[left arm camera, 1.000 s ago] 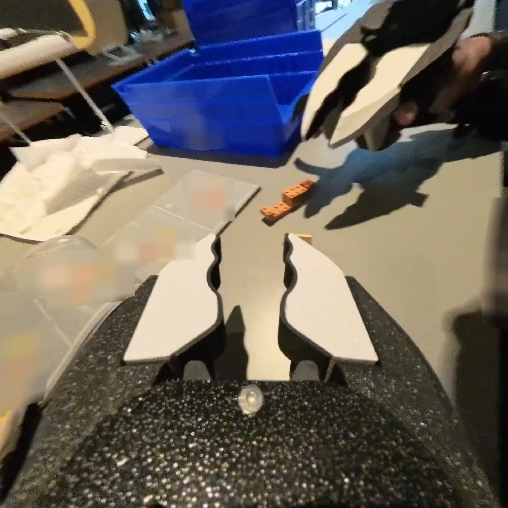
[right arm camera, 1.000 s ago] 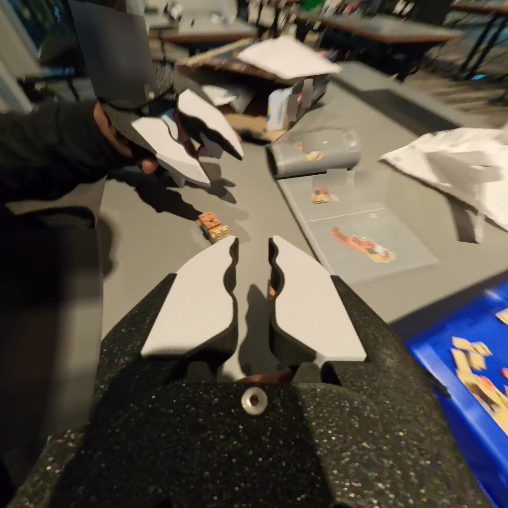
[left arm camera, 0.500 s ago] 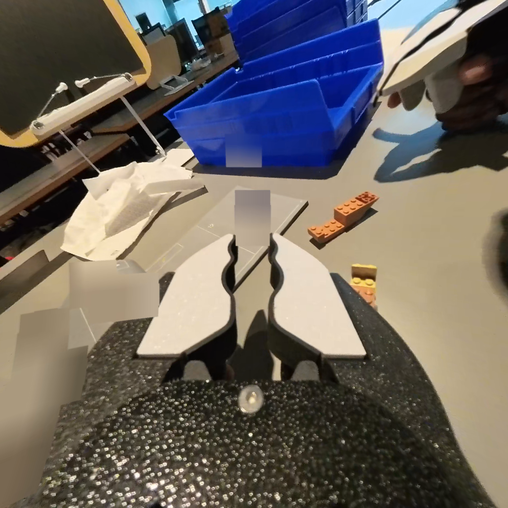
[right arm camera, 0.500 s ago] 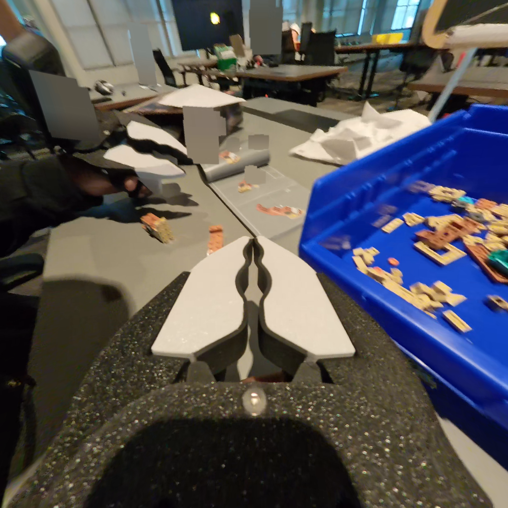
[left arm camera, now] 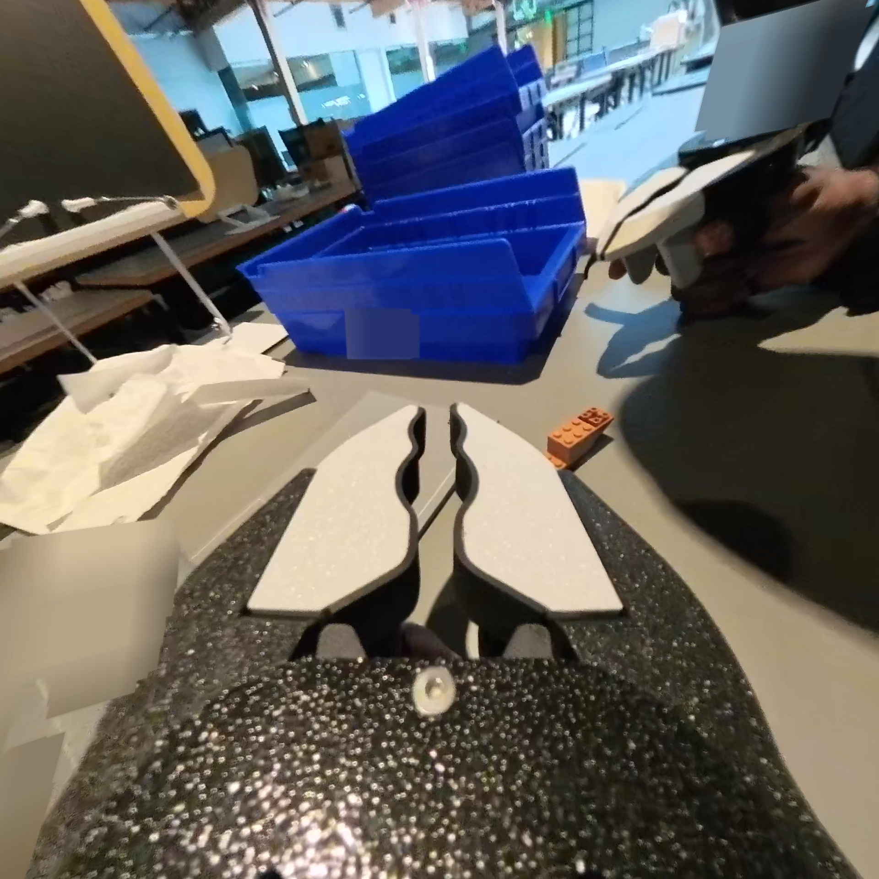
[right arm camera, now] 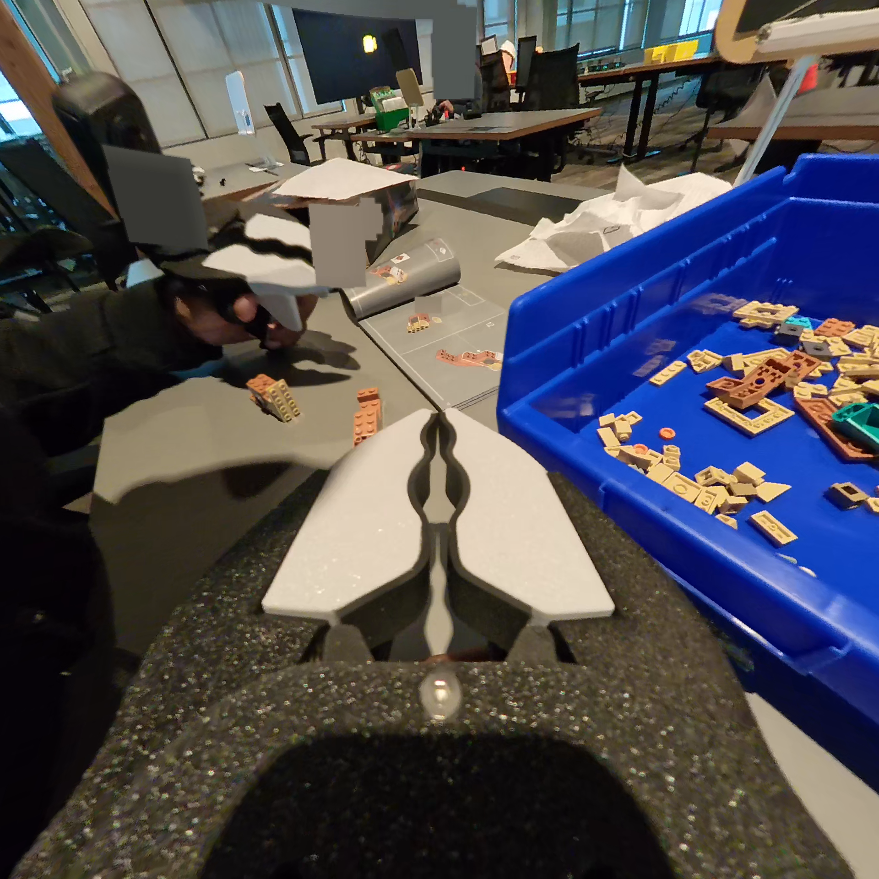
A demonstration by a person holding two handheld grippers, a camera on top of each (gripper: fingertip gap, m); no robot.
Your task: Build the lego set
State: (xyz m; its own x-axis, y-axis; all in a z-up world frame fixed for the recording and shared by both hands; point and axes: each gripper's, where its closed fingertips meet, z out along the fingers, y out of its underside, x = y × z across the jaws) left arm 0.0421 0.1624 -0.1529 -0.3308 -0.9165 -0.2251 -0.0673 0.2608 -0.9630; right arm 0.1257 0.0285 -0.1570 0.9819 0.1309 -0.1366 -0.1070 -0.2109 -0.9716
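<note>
A flat orange brick assembly lies on the grey table just right of my left gripper, which is empty with its jaws a narrow gap apart. In the right wrist view the same orange assembly lies just left of my right gripper, which is shut and empty. A small brown and tan assembly lies further left, below the left gripper. A blue bin on the right holds several loose tan and brown bricks. The right gripper hovers beside the bin.
An open instruction booklet lies ahead of the orange assembly. Crumpled white paper lies at the left and also shows in the right wrist view. More blue bins stack behind. A person's dark sleeve crosses the table.
My left gripper's jaws have narrowed from wide to a slim gap, and it has swung left of the orange assembly. My right gripper has shut and swung right, up to the blue bin.
</note>
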